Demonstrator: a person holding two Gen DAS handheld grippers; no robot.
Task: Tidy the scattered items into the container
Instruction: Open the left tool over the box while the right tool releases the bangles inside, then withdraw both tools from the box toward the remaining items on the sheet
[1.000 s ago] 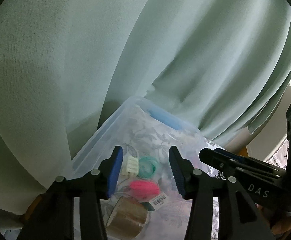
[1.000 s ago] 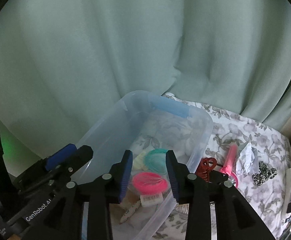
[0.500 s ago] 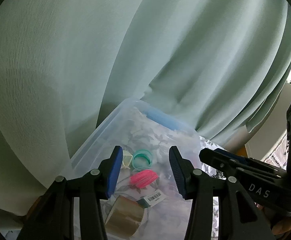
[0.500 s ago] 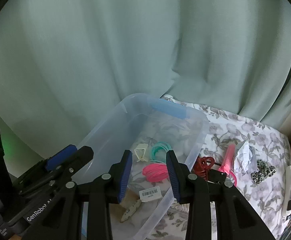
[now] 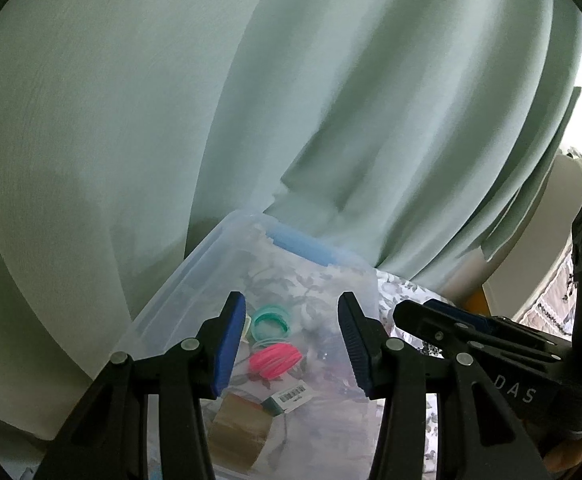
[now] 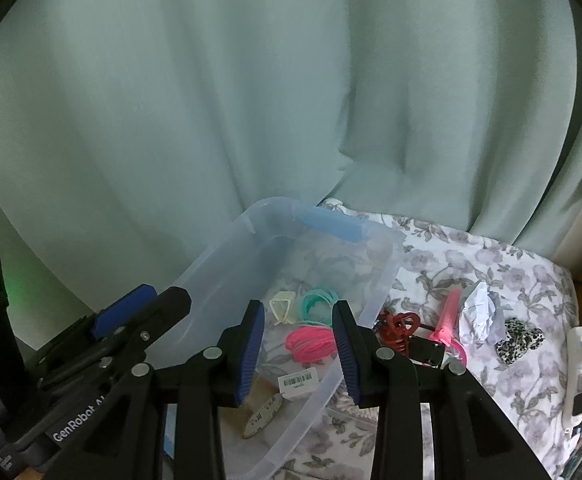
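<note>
Flowered bedsheet carrying a clear bin and loose items

The clear plastic bin stands on the sheet straight ahead of both tongs, its near corner passing under the right tongs' blue pads. On the sheet to the right of the right tongs, just outside the bin's wall, lies a red hair claw, partly hidden by the tongs' right finger. Just beyond it a pink stick-shaped item lies touching a crumpled white paper ball. A leopard-print hair clip lies farther right, close beside the paper. A black object sits by the claw; what it is cannot be told.
</note>
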